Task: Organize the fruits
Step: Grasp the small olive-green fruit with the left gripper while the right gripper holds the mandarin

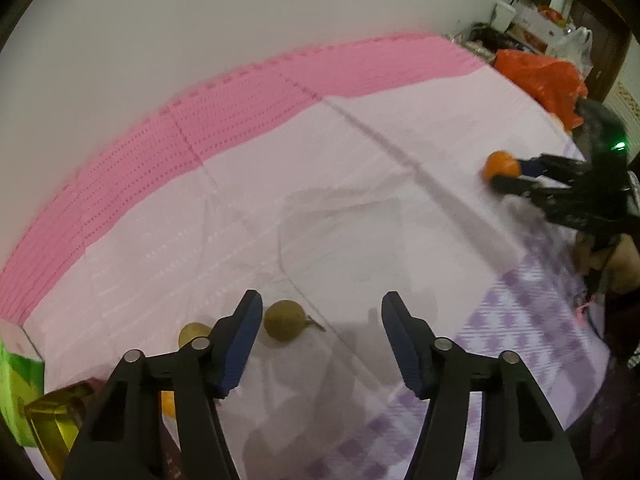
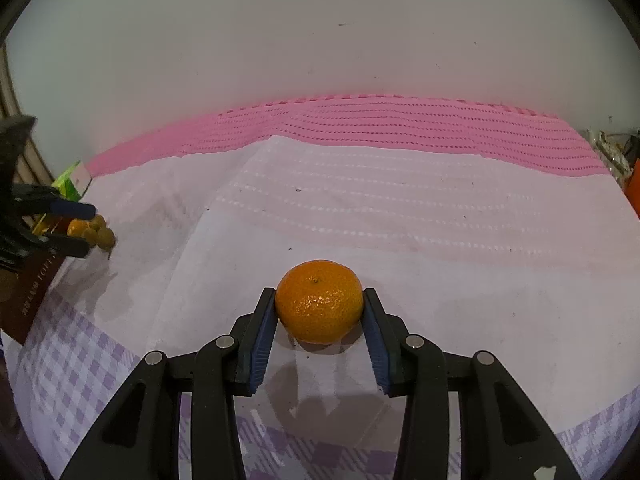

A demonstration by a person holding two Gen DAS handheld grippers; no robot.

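Observation:
An orange tangerine [image 2: 319,302] rests on the pale cloth [image 2: 360,220], and my right gripper [image 2: 319,312] is shut on it, with a blue pad against each side. The left wrist view shows the same tangerine [image 1: 500,164] and right gripper [image 1: 505,174] at the far right. My left gripper [image 1: 320,300] stands open with nothing pressed between its pads. A small brown-green fruit [image 1: 284,320] lies on the cloth just inside its left finger. A second one [image 1: 192,333] lies outside that finger, and an orange fruit [image 1: 168,404] is partly hidden behind it.
A green carton [image 1: 20,380] and gold wrapping [image 1: 52,420] sit at the left edge, beside a brown box [image 2: 36,292]. An orange plastic bag [image 1: 536,76] and clutter lie at the far right. Pink cloth [image 2: 400,128] meets the white wall behind.

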